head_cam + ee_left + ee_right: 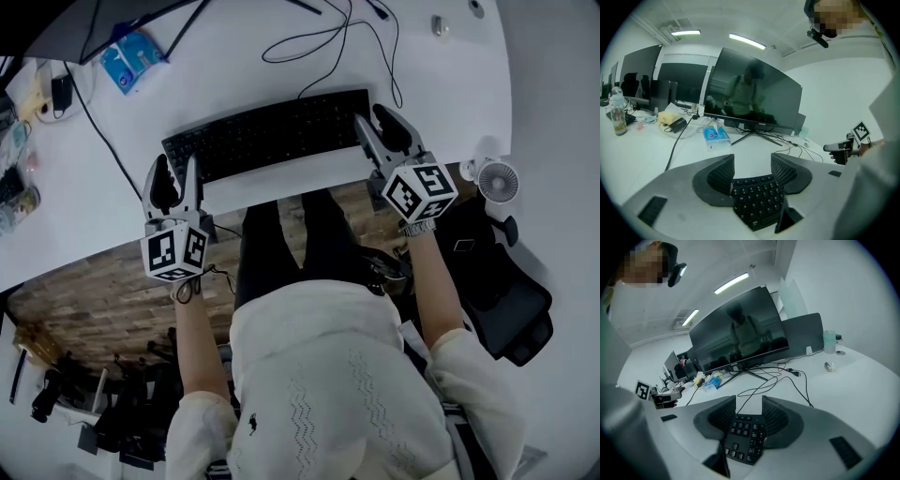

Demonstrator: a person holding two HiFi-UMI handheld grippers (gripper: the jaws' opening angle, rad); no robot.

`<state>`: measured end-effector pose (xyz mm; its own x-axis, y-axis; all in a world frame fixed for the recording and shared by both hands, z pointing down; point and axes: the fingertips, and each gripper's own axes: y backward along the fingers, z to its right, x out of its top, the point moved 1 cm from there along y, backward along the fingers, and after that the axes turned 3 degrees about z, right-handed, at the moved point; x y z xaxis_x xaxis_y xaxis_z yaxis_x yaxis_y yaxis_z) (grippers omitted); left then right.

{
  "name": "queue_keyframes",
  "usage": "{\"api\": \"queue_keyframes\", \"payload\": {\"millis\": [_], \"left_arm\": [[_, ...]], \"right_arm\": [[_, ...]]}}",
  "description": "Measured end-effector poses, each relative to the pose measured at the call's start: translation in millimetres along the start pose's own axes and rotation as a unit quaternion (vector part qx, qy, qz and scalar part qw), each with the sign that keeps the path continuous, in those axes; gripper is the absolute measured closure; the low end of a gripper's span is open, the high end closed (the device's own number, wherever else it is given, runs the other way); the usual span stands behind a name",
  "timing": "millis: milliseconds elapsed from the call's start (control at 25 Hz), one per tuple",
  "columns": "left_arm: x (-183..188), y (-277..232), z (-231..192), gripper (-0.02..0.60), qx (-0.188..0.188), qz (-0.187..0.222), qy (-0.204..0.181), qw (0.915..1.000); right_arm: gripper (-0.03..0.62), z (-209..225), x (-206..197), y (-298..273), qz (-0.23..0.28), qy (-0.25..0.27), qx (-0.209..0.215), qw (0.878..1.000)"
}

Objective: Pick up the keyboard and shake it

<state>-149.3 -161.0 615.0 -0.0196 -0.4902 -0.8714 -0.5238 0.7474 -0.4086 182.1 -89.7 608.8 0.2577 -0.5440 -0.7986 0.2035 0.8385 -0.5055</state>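
Keyboard (272, 136) is flat on the white desk (216, 80), close to the near edge and right in front of the person, angled a bit so its right end sits farther back. Its cable (328, 42) trails off toward the monitor (754, 93) at the far side. Left gripper (175, 167) is at the keyboard's left end and right gripper (372, 116) at the right end, one per end. That makes sense, since a long thin board stays level and won't twist when shaken if it's carried from both ends. Left claw is spread wide. Its own view shows the keyboard's left end in the gap with daylight on both sides, so it isn't pinching. Right claw is also spread, with a narrower gap and the numpad end filling it. The board's edge runs very close to the right-hand pad. I can't confirm contact from that angle, but it reads as straddling rather than clamping. Both grippers tilt down toward the desk, which suits coming in low at the board's ends. My read is that nothing is being lifted right now and the desk is carrying the keyboard's weight. A blue tissue pack (131, 56) sits far left, well clear, and a small fan (497, 178) sits off the desk's right corner. Neither is in the way.
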Motion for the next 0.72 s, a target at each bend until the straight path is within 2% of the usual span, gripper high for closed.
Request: {"api": "queue_keyframes", "payload": {"millis": [160,360,720], "left_arm": [[-16,-7,-13,0.328,0.006,-0.020,0.010,0.9997],[-36,-13,-26,0.322,0.015,-0.046,0.023,0.9986],[-67,-17,-48,0.301,0.030,-0.079,0.060,0.9946]], "right_arm": [[0.413,18,-16,-12,-0.014,-0.027,-0.014,0.999],[0.399,33,-37,-24,-0.039,-0.030,-0.031,0.998],[0.341,58,-58,-37,-0.050,-0.041,-0.055,0.996]]}}
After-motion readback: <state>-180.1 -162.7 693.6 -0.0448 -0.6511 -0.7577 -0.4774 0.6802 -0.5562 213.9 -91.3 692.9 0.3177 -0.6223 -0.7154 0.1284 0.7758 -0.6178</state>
